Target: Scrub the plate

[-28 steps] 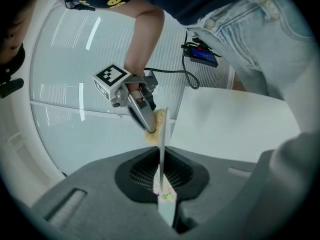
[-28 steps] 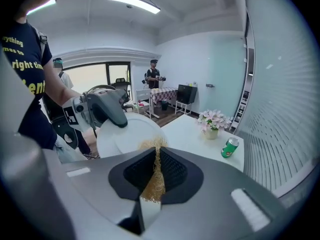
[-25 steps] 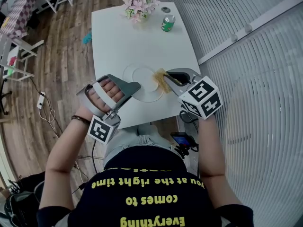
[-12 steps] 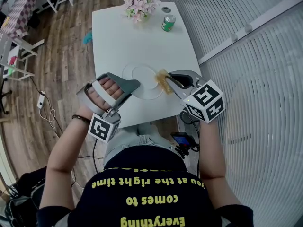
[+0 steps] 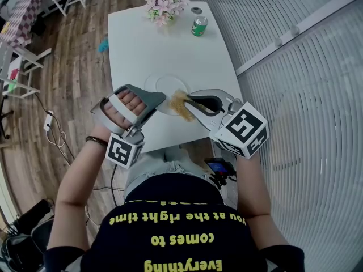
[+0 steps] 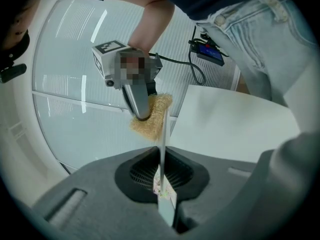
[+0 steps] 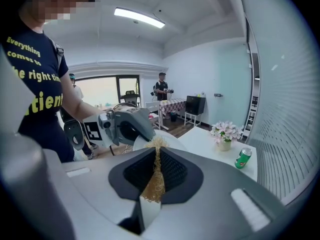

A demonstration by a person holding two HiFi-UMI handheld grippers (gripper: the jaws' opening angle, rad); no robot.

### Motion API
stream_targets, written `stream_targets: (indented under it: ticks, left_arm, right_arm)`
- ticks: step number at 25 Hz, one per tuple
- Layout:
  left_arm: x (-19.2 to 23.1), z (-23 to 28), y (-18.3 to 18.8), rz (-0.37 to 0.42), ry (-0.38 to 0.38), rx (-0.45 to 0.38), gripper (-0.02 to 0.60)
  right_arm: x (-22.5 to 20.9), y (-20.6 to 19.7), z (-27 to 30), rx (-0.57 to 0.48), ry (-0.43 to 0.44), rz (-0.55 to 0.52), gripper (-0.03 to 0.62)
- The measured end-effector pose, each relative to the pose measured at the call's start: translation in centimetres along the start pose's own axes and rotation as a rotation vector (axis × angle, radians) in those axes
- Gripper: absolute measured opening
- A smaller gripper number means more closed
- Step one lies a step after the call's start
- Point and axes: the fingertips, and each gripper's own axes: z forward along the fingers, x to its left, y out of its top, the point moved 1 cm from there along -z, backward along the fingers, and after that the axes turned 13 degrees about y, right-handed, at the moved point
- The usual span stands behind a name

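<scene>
My left gripper [image 5: 160,100] has its fingers [image 6: 90,199] closed on the rim of the round white ceramic plate [image 5: 163,87]. In the left gripper view the plate stands edge-on between them as a thin pale strip. In the head view it sits over the near part of the white rectangular counter [image 5: 170,50], though I cannot tell whether it rests on the surface.

My right gripper [image 5: 190,102] has its fingers [image 7: 210,199] clamped on a tan, wiry, fibrous scouring pad [image 5: 181,103]. A tuft of the pad sticks out past the tips and presses against the plate's near right edge.

At the far end of the counter are a green drink can [image 5: 199,25] and a bunch of pink flowers [image 5: 163,7], well apart from the plate.
</scene>
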Motion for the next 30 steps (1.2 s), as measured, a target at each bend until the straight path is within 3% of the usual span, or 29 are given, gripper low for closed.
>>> stream_targets:
  ticks: [9,22,30]
  left_arm:
    - [0.1,0.2,-0.1,-0.007,0.001,0.000,0.017]
    - [0.7,-0.2,-0.5,-0.031,0.013,0.016,0.017]
    - [0.9,-1.0,-0.4,0.003,0.030,0.008,0.017]
  right_arm:
    - [2.7,1.2,1.3,-0.016,0.074,-0.046,0.028]
    - [-1.1,-1.1,-0.8,-0.019,-0.027,0.028,0.028]
    - [-2.2,-2.1,-1.2,-0.016,-0.070,0.057,0.028]
